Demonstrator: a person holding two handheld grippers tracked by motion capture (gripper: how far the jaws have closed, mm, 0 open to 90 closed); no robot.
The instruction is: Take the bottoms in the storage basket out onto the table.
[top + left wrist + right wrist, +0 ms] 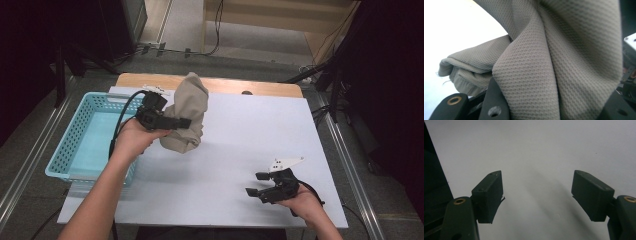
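Note:
A grey-beige knit cloth (192, 100) hangs bunched above the white table top (250, 135), and its lower folds touch the surface. My left gripper (182, 122) is shut on the cloth's side, with the jaws pointing right. In the left gripper view the cloth (554, 50) runs down between the black jaws of the left gripper (554, 110), and a rolled fold trails off to the left. Near the table's front right, my right gripper (254, 184) rests low in the person's hand. Its jaws stand wide open in the right gripper view (537, 195), with bare white surface between them.
A light blue plastic basket (65, 145) stands at the table's left edge, just left of my left hand. The wooden table edge (220, 85) shows behind the white sheet. Dark stands and cables ring the table on the floor.

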